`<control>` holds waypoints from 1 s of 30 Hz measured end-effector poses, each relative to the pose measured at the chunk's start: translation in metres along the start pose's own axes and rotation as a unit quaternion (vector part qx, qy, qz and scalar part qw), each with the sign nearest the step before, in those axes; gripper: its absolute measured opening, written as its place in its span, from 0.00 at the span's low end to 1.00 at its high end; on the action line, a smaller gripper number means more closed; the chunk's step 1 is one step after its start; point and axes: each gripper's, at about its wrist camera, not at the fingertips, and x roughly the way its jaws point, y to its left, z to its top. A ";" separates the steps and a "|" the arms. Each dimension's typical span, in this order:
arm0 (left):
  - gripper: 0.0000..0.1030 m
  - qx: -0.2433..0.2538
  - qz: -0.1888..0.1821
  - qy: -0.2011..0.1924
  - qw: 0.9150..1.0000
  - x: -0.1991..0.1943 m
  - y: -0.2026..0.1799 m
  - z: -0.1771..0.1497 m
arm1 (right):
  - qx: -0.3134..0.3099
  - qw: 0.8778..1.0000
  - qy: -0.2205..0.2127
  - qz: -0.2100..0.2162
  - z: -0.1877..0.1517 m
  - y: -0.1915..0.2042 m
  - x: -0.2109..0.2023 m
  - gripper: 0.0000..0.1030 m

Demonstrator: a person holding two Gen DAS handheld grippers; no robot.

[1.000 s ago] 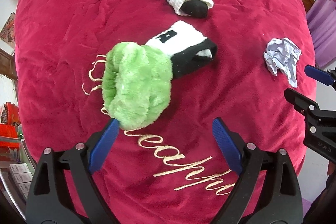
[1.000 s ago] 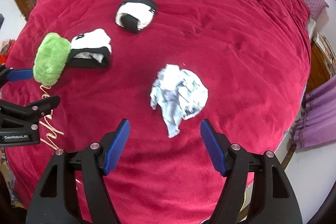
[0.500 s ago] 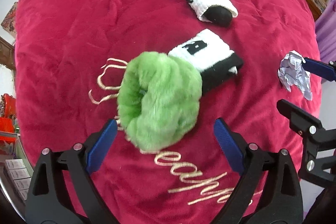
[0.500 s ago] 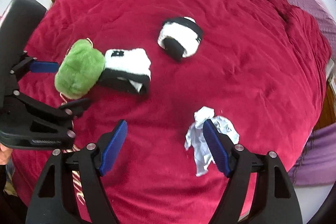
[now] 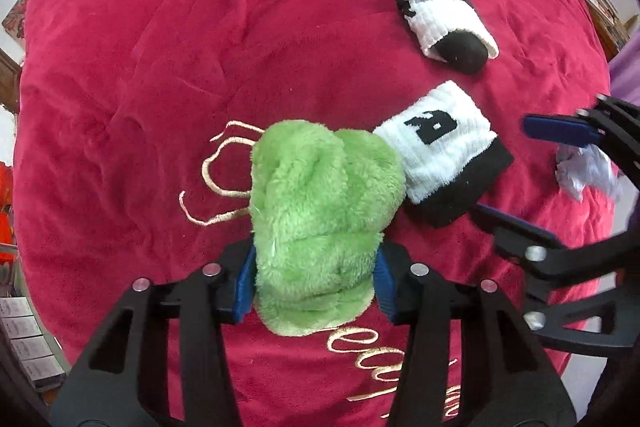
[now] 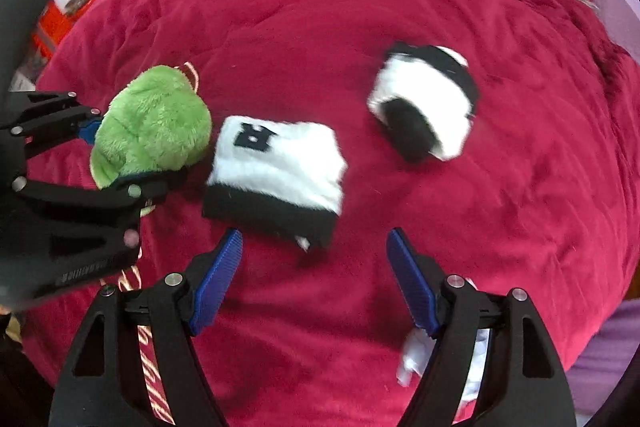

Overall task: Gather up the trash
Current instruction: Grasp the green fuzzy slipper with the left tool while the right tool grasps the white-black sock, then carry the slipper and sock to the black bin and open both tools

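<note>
Closing in fast now, the left gripper (image 5: 314, 281) has its blue pads (image 5: 243, 281) pinching both flanks of the fluffy green sock bundle (image 5: 320, 223), where half a second ago those jaws stood wide with the bundle only between them; the plush bulges over the pads, so contact is made and the squeeze is still tightening. That bundle lies on the crimson blanket (image 5: 160, 47), its far end touching the white-and-black sock marked R (image 5: 440, 155). Odd pick for a trash run, I'd say, since the real litter looks to be the crumpled white paper (image 5: 584, 175). Over on the other side the right gripper (image 6: 314, 279) has swung across: a second ago the paper sat squarely between its pads, now they stand apart with only bare blanket between them, the R sock just ahead and the paper slipped off beside and behind the right-hand finger (image 6: 414, 287). In the left wrist view the paper does seem framed by those two blue pads, yet the right wrist view puts it outside them, so I cannot tell which holds. Judging by that, the paper is not yet secured. The second rolled black-and-white sock (image 6: 424, 103) is smeared by motion blur. Most of the paper is hidden by the right gripper's frame, and the gold embroidered lettering (image 5: 380, 383) is cut off under the left gripper.
</note>
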 end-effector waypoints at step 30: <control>0.46 0.007 0.013 -0.022 1.000 -0.041 -0.008 -0.054 | 0.003 0.999 -0.038 0.037 -0.028 0.039 -0.038 0.27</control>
